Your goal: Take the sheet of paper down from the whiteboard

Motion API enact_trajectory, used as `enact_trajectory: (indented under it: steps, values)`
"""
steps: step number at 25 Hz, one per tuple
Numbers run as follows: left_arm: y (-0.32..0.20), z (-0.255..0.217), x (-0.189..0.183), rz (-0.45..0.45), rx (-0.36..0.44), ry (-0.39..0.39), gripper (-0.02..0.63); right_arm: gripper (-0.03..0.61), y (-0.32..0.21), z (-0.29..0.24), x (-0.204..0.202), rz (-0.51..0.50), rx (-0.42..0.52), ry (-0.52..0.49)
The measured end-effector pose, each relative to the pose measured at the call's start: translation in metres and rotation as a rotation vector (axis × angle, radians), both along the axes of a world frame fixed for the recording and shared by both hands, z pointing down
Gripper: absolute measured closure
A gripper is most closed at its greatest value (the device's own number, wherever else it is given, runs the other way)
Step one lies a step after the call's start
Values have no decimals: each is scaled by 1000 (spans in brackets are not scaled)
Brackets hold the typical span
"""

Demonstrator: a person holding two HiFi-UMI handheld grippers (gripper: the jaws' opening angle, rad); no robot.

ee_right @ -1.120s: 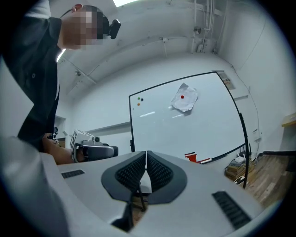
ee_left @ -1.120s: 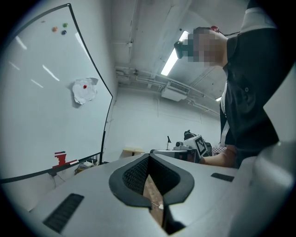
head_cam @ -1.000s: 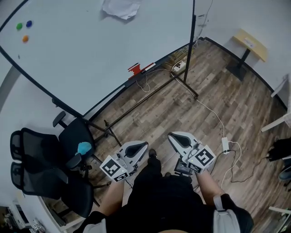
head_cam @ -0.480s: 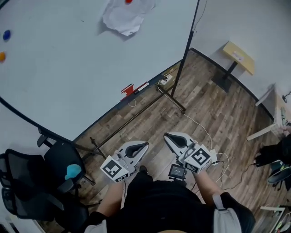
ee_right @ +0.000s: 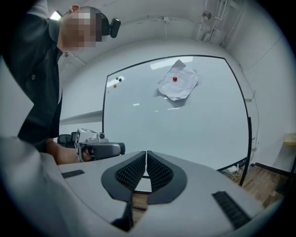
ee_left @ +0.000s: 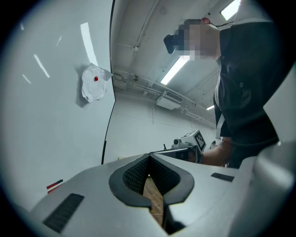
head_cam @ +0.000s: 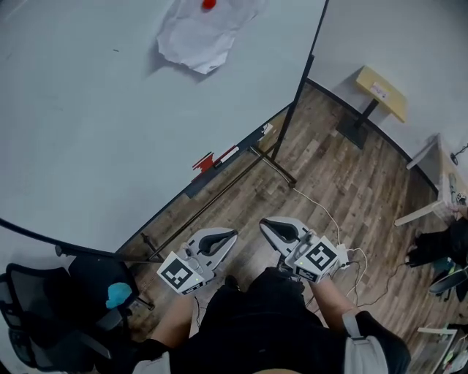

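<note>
A crumpled white sheet of paper [head_cam: 201, 33] hangs on the whiteboard [head_cam: 95, 124] under a red magnet [head_cam: 209, 4]; it also shows as the paper [ee_right: 178, 83] in the right gripper view and the paper [ee_left: 94, 84] in the left gripper view. My left gripper [head_cam: 228, 235] is held low in front of the person, shut with nothing between its jaws. My right gripper [head_cam: 266, 225] sits beside it, also shut and empty. Both are well short of the board, far below the paper.
The whiteboard stands on a black frame with feet [head_cam: 270, 162] on the wooden floor. A red eraser and marker [head_cam: 212, 158] lie on its tray. Black chairs [head_cam: 66, 307] with a blue thing stand at lower left. Cables [head_cam: 329, 219] run across the floor; a small table [head_cam: 379, 89] is at the right.
Both grippers and the person have come closer to the whiteboard; the paper now sits larger and lower in the head view, and the chairs have slid toward the lower left.
</note>
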State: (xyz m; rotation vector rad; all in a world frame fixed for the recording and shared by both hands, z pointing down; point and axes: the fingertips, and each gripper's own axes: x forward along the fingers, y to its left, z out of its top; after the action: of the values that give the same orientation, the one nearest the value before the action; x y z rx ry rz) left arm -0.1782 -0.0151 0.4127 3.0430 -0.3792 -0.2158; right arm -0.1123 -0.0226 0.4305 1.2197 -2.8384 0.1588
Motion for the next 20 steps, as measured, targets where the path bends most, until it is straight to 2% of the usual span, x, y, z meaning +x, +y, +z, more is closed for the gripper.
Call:
enact_trajectory:
  steps: [4, 7, 17, 20]
  values:
    - [-28, 3, 15, -8, 2, -31, 601, 558, -34, 1, 12, -18, 3, -17]
    - [-53, 2, 26, -36, 18, -51, 601, 557, -65, 1, 17, -69, 18, -35]
    - [-157, -39, 60, -245, 49, -45, 603, 557, -173, -36, 47, -303, 115, -79]
    - [-174, -55, 67, -302, 99, -63, 603, 558, -193, -49, 57, -360, 151, -95]
